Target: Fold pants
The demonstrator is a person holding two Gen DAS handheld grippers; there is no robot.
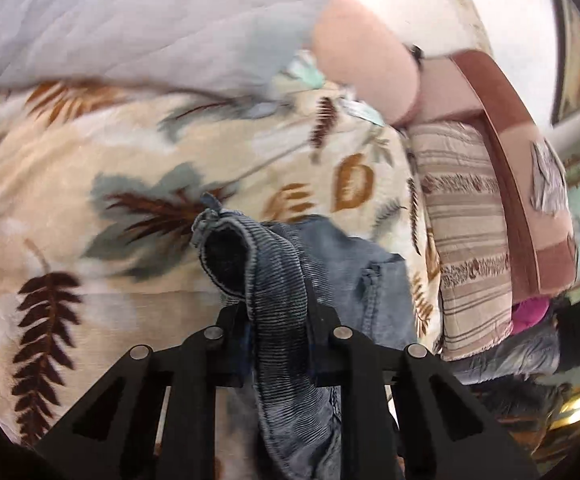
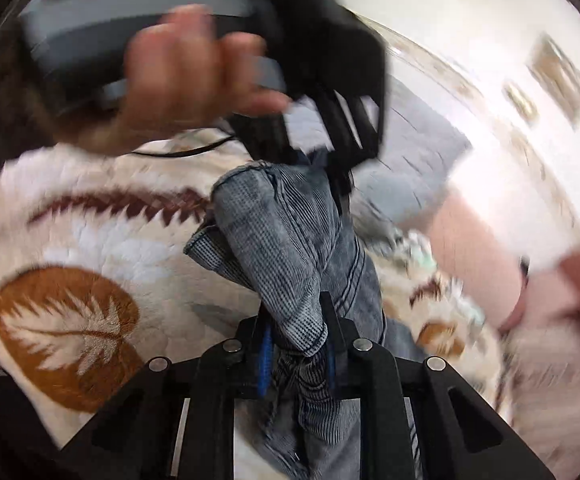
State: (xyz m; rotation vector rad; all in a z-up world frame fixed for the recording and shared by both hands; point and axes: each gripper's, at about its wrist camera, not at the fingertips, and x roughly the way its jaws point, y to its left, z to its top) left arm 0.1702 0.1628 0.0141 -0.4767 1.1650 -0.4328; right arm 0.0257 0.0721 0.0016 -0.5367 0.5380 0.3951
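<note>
Faded blue-grey denim pants (image 1: 285, 300) hang bunched over a leaf-patterned blanket (image 1: 109, 184). My left gripper (image 1: 275, 316) is shut on a ribbed band of the pants, which rises between its black fingers and folds over to the left. In the right wrist view my right gripper (image 2: 296, 320) is shut on another part of the pants (image 2: 290, 240), with blue pads showing beside the cloth. The pants stretch up from it to the left gripper (image 2: 310, 152), held by a person's hand (image 2: 177, 80) at top left.
A pale grey quilt (image 1: 129, 20) lies beyond the blanket. At right are a pink rolled cushion (image 1: 370, 60), a striped pillow (image 1: 466, 240) and a pink padded headboard (image 1: 522, 184). A magenta cloth (image 1: 530, 312) and dark items lie at the lower right.
</note>
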